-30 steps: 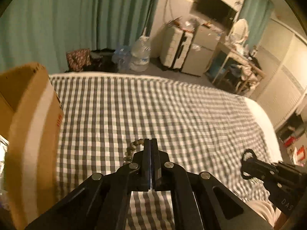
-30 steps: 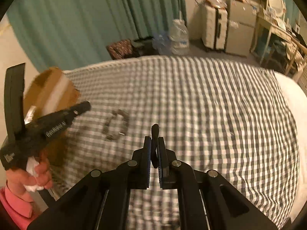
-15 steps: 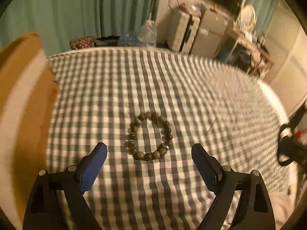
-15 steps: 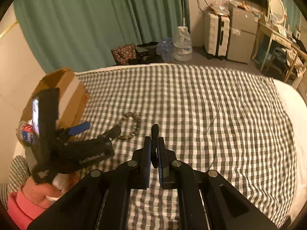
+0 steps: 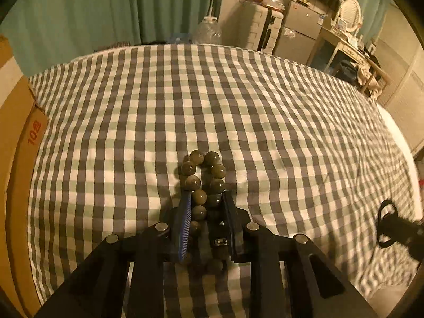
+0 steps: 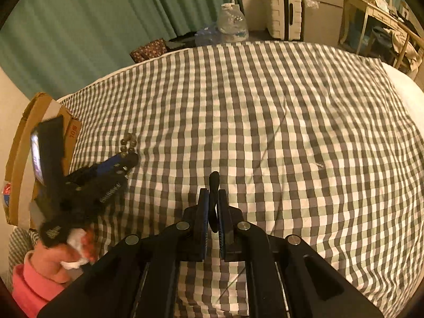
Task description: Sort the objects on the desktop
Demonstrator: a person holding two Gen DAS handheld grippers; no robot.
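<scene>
Where the checked gray-and-white bedspread (image 5: 265,111) covers the bed, it fills most of both views, with teal curtains (image 6: 92,26) hanging behind it. Against the bed's left edge stands an open cardboard box (image 5: 18,159), brown with a pale tape strip and red print on its flap. Beyond the far side of the bed sit a white suitcase (image 6: 283,8), a small gray fridge (image 5: 302,29) and a large clear water bottle (image 6: 232,22) on the floor.

On the bedspread, near the box, lies a bracelet of dark greenish beads (image 5: 204,185), squeezed into a narrow, long loop. The left gripper (image 5: 206,198) has just been closing its jaws, and they now stand narrow with the near part of the bracelet pressed between the blue pads; the far beads poke out past the tips. A hand (image 6: 53,259) in a pink sleeve holds that gripper in the right wrist view.

The right gripper (image 6: 214,193) hovers over bare bedspread, well apart from the bracelet, its jaws clamped on a small black loop-shaped item (image 6: 214,182) that I cannot identify
</scene>
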